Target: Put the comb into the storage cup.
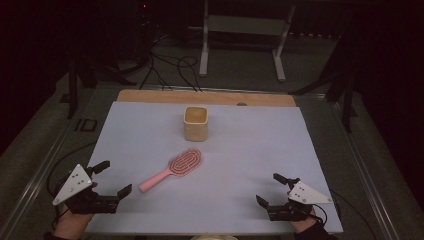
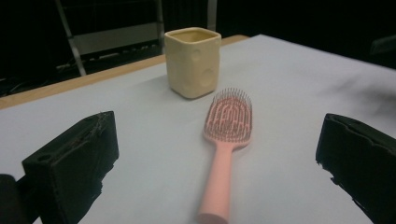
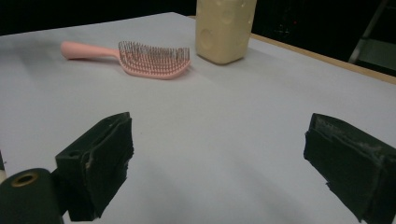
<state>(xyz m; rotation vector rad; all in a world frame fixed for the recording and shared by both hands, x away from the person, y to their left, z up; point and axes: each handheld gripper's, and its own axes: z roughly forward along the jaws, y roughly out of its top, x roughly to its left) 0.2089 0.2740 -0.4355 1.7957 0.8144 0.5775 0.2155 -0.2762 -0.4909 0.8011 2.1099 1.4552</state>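
Observation:
A pink hairbrush [image 1: 173, 169] lies bristles up on the white table cover, its handle toward the near left. Behind it stands a cream square cup [image 1: 195, 123], upright. My left gripper [image 1: 113, 177] rests open at the near left, a short way from the brush handle. In the left gripper view the hairbrush [image 2: 226, 140] lies straight ahead between the jaws with the cup [image 2: 192, 62] beyond it. My right gripper [image 1: 274, 189] sits open at the near right, holding nothing. From the right gripper view the hairbrush [image 3: 140, 57] and the cup [image 3: 224, 29] are far ahead, to the left.
The white cover [image 1: 250, 150] spreads over most of the table, with a wooden strip [image 1: 205, 97] along its far edge. Beyond the table a metal stand [image 1: 242, 40] and cables [image 1: 167, 65] lie on the dark floor.

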